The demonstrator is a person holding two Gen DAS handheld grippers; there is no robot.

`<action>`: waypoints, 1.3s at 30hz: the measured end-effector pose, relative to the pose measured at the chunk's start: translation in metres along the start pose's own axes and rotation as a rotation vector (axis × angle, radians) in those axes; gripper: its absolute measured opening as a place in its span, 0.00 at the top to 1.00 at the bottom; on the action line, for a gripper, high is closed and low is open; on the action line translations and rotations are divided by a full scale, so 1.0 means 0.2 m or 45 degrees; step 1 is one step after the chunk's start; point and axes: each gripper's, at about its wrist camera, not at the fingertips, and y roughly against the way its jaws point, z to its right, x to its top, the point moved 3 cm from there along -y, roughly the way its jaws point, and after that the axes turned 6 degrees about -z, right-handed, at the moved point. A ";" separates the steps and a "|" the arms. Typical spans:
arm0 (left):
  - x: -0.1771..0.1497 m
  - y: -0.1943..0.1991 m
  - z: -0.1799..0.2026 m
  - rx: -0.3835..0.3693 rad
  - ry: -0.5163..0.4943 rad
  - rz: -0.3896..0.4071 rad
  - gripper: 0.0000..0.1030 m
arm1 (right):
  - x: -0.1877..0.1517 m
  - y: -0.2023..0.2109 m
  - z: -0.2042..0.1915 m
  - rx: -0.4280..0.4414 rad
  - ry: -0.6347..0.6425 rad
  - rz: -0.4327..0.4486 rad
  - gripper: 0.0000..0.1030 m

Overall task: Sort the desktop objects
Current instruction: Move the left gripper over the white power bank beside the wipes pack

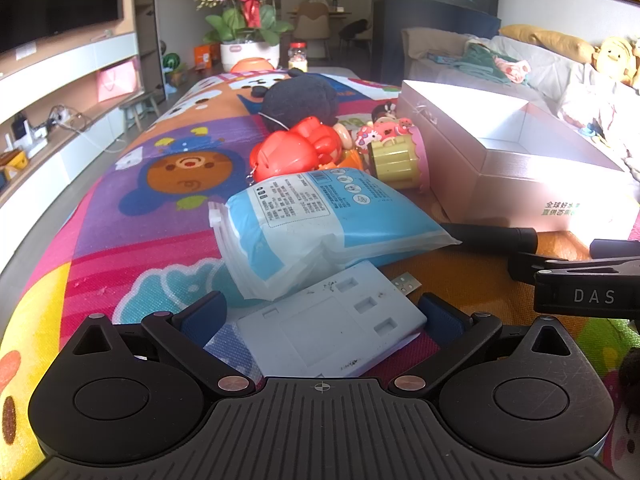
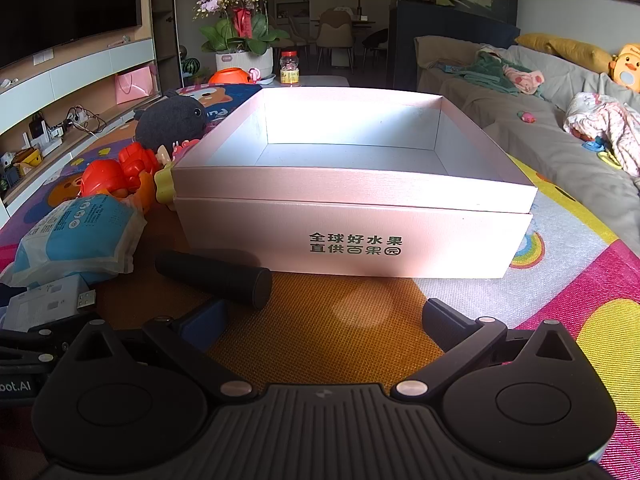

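Both grippers' jaws wide, empty; beside pink box (image 2: 352,236), rigid light white adapter (image 1: 332,324): pinch flat sides.

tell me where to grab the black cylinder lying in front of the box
Grip the black cylinder across its round middle, coming from above with the right gripper. It lies flat on the mat, its far end close to the box, so an end-on grasp looks awkward.
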 end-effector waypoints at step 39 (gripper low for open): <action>-0.01 0.25 -0.14 0.015 -0.060 0.312 0.00 | 0.00 0.14 -0.10 0.101 0.198 -0.004 0.00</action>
